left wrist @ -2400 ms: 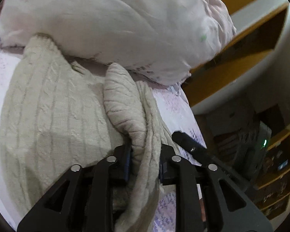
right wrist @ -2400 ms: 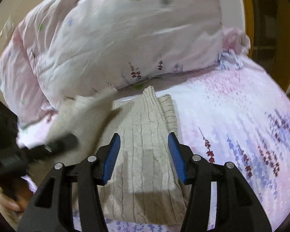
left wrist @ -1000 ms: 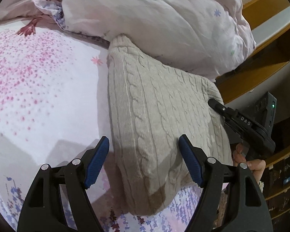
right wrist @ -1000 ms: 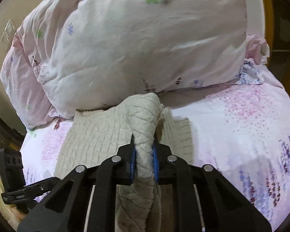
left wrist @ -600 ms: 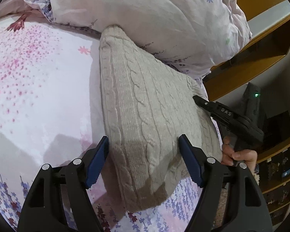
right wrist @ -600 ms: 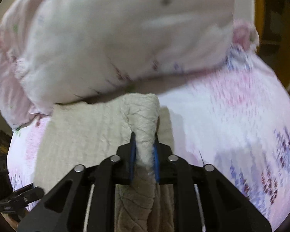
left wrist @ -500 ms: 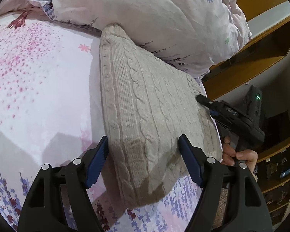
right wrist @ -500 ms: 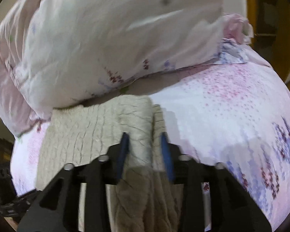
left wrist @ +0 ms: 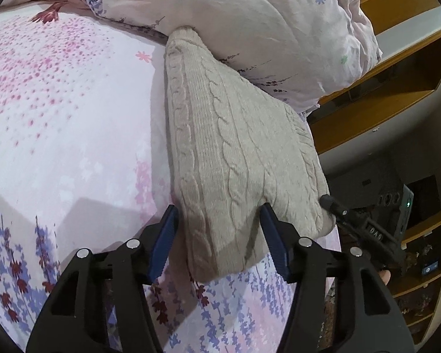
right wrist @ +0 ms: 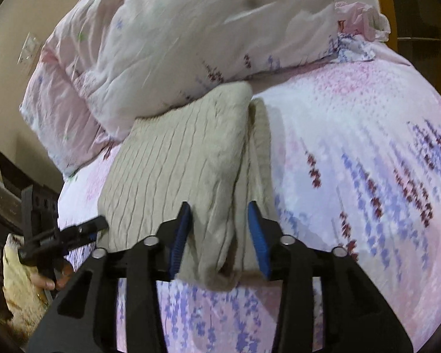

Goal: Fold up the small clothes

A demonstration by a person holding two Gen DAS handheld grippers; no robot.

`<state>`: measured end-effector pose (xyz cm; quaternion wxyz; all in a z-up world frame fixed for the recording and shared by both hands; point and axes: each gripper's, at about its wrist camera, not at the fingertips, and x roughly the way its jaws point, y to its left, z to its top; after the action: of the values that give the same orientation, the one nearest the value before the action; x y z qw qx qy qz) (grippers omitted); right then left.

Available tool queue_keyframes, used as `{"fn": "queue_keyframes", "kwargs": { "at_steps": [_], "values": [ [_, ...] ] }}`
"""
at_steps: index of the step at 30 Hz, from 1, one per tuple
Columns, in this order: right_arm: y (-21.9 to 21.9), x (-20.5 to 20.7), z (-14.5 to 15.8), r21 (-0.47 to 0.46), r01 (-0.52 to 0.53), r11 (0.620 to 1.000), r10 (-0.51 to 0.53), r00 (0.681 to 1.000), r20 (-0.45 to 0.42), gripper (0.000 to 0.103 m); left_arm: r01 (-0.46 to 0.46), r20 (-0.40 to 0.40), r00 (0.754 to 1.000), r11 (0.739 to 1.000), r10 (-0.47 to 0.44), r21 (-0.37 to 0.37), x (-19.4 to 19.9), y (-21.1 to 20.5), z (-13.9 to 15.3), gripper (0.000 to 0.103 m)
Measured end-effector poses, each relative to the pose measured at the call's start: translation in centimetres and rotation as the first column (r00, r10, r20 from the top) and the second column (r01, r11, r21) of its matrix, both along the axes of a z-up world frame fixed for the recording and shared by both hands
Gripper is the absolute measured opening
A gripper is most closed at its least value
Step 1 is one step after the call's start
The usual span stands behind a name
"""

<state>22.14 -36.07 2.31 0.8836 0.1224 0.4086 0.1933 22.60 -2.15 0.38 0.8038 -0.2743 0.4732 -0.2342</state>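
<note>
The left gripper (left wrist: 219,217) is held wide apart, gripping nothing; its two blue-padded fingers (left wrist: 165,236) straddle the near end of a cream cable-knit sweater (left wrist: 235,158) without visibly pinching it. The sweater lies directly ahead of these tongs on a floral bedsheet (left wrist: 58,123), folded into a long narrow bundle. Its long axis runs away from the tongs toward a large pale quilt (left wrist: 250,20), and its far end is tucked against the quilt's lower edge. The right gripper (right wrist: 219,229) is also spread and empty, poised over the same near end of the sweater (right wrist: 176,161) from the opposite side, with its fingers either side of a raised fold that runs lengthwise along the garment's right edge. In the left wrist view the right tongs' tip (left wrist: 327,200) sits just beside the sweater's near right corner; in the right wrist view the left tongs (right wrist: 85,229) sit just beside its near left corner. Both tools appear about equally close to the near short edge, so a further fold would probably mean closing on that edge and carrying it forward along the long axis toward the quilt. A wooden shelf (left wrist: 397,67) stands beyond the bed
</note>
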Motion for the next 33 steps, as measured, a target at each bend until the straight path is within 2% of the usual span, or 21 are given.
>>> {"fn": "queue_keyframes", "kwargs": {
  "at_steps": [1,2,4,6,8,10,12,14,16,17,18,19,20,22,23,24,26,29,33],
  "values": [
    [0.2,-0.1,-0.1,-0.026,0.0,1.0,0.0,1.0,0.008,0.019,0.002,0.001,1.0,1.0,-0.002,0.004,-0.2,0.0,0.0,0.052],
    [0.5,-0.3,-0.2,-0.06,0.004,0.998,-0.003,1.0,0.023,0.014,0.005,0.001,1.0,1.0,-0.005,0.007,-0.2,-0.1,0.0,0.048],
    [0.6,-0.8,0.3,-0.073,0.023,0.997,-0.018,0.998,0.067,0.011,0.019,-0.009,1.0,1.0,-0.019,0.001,-0.3,-0.5,-0.3,0.035],
    [0.1,-1.7,1.9,-0.055,0.05,0.997,-0.041,0.988,0.149,0.01,0.021,-0.004,1.0,1.0,-0.021,0.004,-0.5,-0.5,-0.5,0.028],
    [-0.2,-2.2,2.7,-0.07,0.076,0.995,-0.061,0.981,0.185,0.01,0.027,0.003,1.0,1.0,-0.027,-0.007,-0.8,-0.3,-0.5,0.022],
    [-0.4,-1.8,2.2,-0.116,0.101,0.988,-0.082,0.984,0.159,0.009,0.038,0.012,0.999,0.999,-0.038,-0.001,-1.3,-0.1,-0.5,0.019],
    [-1.0,-0.5,0.1,-0.136,0.122,0.983,-0.114,0.991,0.068,0.009,0.048,0.013,0.999,0.999,-0.048,0.01,-1.4,-0.2,-0.6,0.019],
    [-1.7,0.2,-1.3,-0.09,0.121,0.989,-0.121,0.993,0.012,0.01,0.055,0.006,0.998,0.998,-0.055,0.013,-1.2,-0.2,-0.7,0.019],
    [-2.1,0.3,-1.5,-0.055,0.111,0.992,-0.112,0.994,-0.009,0.013,0.064,-0.008,0.998,0.998,-0.064,0.01,-0.8,-0.3,-0.5,0.021],
    [-2.2,0.4,-1.3,-0.055,0.105,0.993,-0.106,0.994,-0.019,0.018,0.069,-0.022,0.997,0.998,-0.069,0.002,-0.6,-0.1,-0.4,0.023],
    [-2.4,0.5,-1.1,-0.053,0.103,0.993,-0.105,0.994,-0.028,0.024,0.068,-0.03,0.997,0.998,-0.068,-0.004,-0.2,-0.2,-0.2,0.025],
    [-2.6,0.7,-0.9,-0.047,0.103,0.994,-0.105,0.993,-0.046,0.037,0.065,-0.034,0.997,0.998,-0.066,-0.01,0.0,-0.1,0.0,0.026],
    [-2.9,1.1,-0.6,-0.031,0.104,0.994,-0.106,0.992,-0.063,0.044,0.064,-0.034,0.997,0.998,-0.065,-0.018,0.3,0.3,0.3,0.029],
    [-3.8,1.7,0.2,0.043,0.109,0.993,-0.105,0.991,-0.08,0.052,0.036,-0.014,0.999,0.999,-0.036,-0.02,1.0,1.0,1.1,0.055],
    [-4.2,2.3,0.6,0.084,0.113,0.99,-0.105,0.99,-0.093,0.055,0.022,-0.003,1.0,1.0,-0.022,-0.016,1.2,1.1,1.5,0.059],
    [-4.4,2.9,0.9,0.111,0.117,0.987,-0.106,0.989,-0.102,0.055,0.006,0.009,1.0,1.0,-0.006,-0.015,2.1,1.5,2.0,0.065],
    [-4.6,4.9,1.7,0.178,0.121,0.977,-0.101,0.988,-0.119,0.058,-0.024,0.018,1.0,0.999,0.024,-0.027,4.3,2.1,2.5,0.067],
    [-4.5,8.4,1.9,0.209,0.146,0.967,-0.115,0.981,-0.154,0.058,-0.08,-0.004,0.997,0.996,0.079,-0.035,7.9,2.6,2.4,0.067],
    [-3.7,13.1,0.8,0.21,0.171,0.963,-0.123,0.967,-0.223,0.057,-0.094,-0.042,0.995,0.995,0.092,-0.038,11.5,1.8,1.7,0.067]
  ]
}}
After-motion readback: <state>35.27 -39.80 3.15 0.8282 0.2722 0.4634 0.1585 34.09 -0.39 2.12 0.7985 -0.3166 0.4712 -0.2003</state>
